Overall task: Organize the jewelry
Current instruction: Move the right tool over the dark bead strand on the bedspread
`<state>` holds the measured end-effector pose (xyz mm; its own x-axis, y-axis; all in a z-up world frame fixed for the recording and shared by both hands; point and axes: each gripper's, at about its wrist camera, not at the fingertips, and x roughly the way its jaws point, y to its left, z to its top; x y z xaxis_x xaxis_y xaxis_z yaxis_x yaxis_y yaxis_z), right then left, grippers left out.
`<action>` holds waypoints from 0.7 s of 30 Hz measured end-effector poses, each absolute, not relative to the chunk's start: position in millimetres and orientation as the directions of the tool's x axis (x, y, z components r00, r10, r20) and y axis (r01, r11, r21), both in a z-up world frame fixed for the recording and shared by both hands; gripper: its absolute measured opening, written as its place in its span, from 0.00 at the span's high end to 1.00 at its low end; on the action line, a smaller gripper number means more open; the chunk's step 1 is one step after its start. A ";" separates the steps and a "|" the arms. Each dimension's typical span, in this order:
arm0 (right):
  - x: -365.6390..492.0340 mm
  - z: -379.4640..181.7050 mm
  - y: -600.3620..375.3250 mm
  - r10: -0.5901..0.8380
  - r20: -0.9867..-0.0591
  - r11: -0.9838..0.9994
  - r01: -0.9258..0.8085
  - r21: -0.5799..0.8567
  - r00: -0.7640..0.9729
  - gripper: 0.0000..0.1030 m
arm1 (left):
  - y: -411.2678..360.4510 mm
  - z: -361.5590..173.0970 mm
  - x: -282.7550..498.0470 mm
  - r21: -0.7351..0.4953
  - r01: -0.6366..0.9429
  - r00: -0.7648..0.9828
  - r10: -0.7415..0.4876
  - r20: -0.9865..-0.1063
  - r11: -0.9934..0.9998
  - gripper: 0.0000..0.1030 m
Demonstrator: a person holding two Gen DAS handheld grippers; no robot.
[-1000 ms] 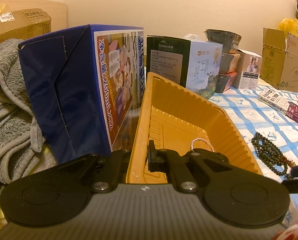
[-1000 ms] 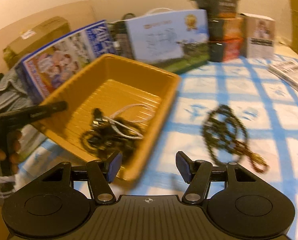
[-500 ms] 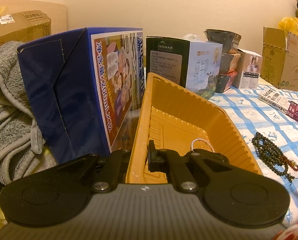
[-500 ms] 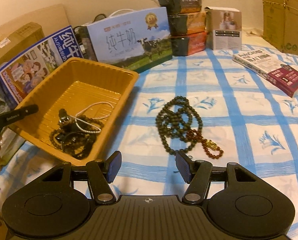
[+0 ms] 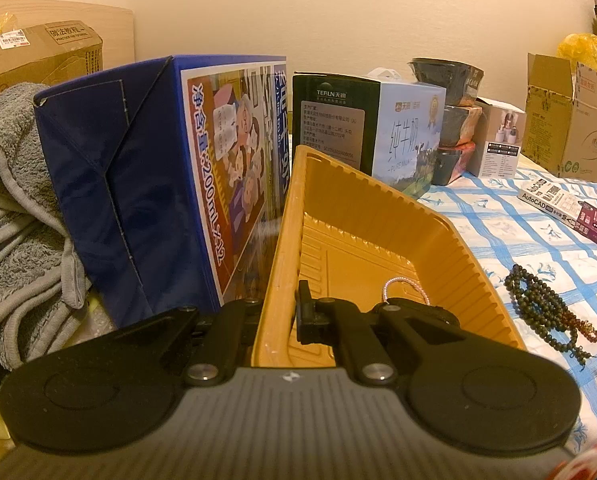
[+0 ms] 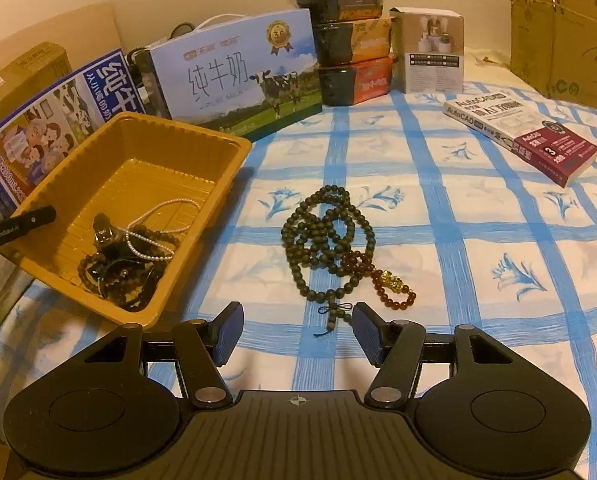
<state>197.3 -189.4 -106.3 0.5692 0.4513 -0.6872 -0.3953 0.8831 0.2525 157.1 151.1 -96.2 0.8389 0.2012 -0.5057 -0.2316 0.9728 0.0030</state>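
In the right wrist view, the blue-checked cloth fills most of the frame, with the yellow tray at mid-left, tilted up on its left side, and a dark jewelry heap with a pearl strand lying in its lower corner. The left gripper is clamped on the tray's near wall, one finger inside and one outside. At frame centre the dark bead necklace lies on the cloth beside the tray, just above the right gripper, whose fingers stand wide apart around nothing.
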 end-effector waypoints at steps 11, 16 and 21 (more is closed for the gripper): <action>206.8 -111.0 -193.3 0.438 -0.683 0.884 -0.418 0.209 0.584 0.41 | 151.5 -96.5 157.9 0.006 -0.229 0.838 0.200 -0.507 0.973 0.95; 215.1 -117.9 -201.2 0.426 -0.692 0.887 -0.420 0.193 0.583 0.41 | 151.9 -96.7 157.9 0.005 -0.230 0.839 0.201 -0.506 0.973 0.95; 221.6 -122.7 -205.2 0.416 -0.692 0.886 -0.435 0.161 0.590 0.42 | 153.3 -97.9 158.0 0.007 -0.230 0.838 0.202 -0.507 0.973 0.95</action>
<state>221.6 -205.2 -122.7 0.5901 0.4156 -0.6921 -0.4353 0.8858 0.1607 158.0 153.3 -97.9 0.8377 0.2021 -0.5074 -0.2304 0.9731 0.0073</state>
